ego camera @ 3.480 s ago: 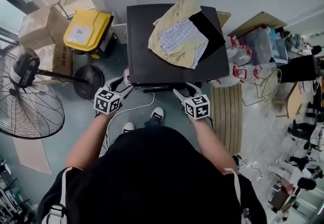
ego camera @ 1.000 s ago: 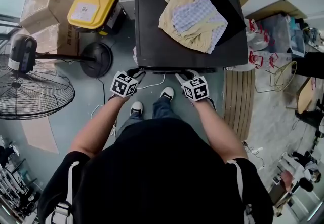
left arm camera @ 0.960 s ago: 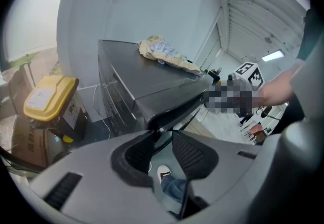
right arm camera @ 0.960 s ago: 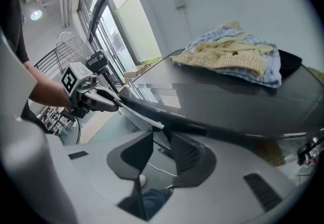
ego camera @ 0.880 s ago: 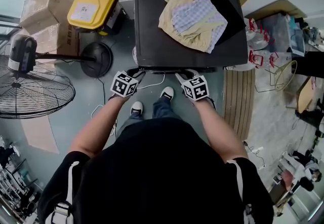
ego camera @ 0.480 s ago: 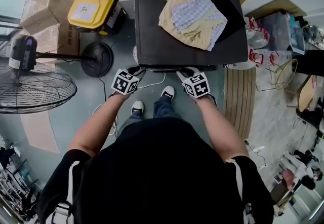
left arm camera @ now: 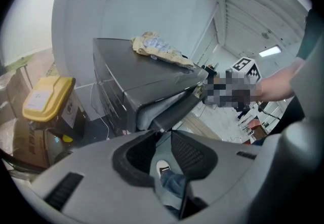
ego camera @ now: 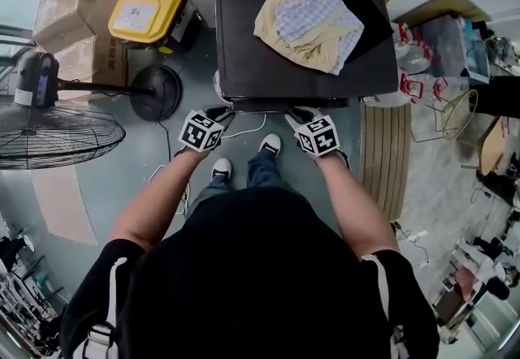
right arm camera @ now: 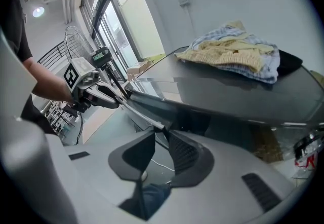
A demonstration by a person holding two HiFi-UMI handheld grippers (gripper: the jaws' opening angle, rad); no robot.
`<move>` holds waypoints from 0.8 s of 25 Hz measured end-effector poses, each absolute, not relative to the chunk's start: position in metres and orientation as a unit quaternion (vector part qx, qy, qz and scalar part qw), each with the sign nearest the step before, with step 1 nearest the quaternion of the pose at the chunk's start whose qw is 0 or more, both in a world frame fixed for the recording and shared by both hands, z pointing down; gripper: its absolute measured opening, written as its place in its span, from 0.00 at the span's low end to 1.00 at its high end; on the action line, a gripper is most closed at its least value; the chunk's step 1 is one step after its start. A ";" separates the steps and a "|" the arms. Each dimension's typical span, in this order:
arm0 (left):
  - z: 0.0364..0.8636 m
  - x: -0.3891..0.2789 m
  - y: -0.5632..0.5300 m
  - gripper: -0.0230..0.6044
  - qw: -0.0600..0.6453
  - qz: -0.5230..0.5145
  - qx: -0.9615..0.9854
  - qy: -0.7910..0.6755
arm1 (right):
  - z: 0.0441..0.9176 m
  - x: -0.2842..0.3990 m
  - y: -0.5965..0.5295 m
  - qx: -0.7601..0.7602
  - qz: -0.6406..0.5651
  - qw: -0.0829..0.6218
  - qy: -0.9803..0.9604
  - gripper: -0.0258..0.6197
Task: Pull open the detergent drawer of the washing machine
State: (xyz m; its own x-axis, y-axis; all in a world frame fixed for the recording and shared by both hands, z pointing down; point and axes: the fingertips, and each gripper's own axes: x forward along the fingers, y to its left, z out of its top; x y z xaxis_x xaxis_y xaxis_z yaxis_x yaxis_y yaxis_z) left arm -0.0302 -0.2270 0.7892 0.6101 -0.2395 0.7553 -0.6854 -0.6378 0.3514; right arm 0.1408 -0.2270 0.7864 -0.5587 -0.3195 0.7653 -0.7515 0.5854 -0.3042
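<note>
The dark washing machine point(ego camera: 244, 49) stands in front of me, seen from above. A long dark drawer front point(left arm camera: 167, 109) juts from under its top front edge, and in the right gripper view its rim point(right arm camera: 144, 111) is a thin line. My left gripper point(ego camera: 221, 114) is at the left end, its jaws still closing on the rim, which fills the gap between the tips point(left arm camera: 163, 132). My right gripper point(ego camera: 294, 114) pinches the same rim further right point(right arm camera: 161, 133). A heap of yellow and checked clothes point(ego camera: 313, 12) lies on the lid.
A yellow-lidded bin point(ego camera: 150, 10) and cardboard boxes point(ego camera: 69, 8) stand left of the machine, with a floor fan point(ego camera: 57, 134) nearer me. A slatted wooden board point(ego camera: 383, 162) lies on the right. A white cable point(ego camera: 244, 128) and my shoes point(ego camera: 219, 168) are below the grippers.
Both grippers stay at the machine's front edge. Since the oldest frame they have drawn closer together and the machine sits higher in the head view.
</note>
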 end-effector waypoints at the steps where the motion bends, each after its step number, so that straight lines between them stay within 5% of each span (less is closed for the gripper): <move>1: 0.789 -0.030 -0.225 0.20 0.324 0.344 0.837 -0.276 | 0.786 0.141 -0.225 0.325 0.319 0.339 -0.823 0.17; 20: 0.790 -0.025 -0.155 0.19 0.334 0.355 0.841 -0.237 | 0.790 0.148 -0.155 0.345 0.339 0.323 -0.814 0.17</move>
State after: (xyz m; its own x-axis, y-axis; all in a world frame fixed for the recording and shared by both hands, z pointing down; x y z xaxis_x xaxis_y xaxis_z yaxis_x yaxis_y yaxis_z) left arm -0.0246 -0.1550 0.7900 0.6360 -0.1617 0.7546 -0.6352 -0.6650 0.3928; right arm 0.1479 -0.1551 0.7897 -0.5531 -0.3419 0.7597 -0.7800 0.5330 -0.3280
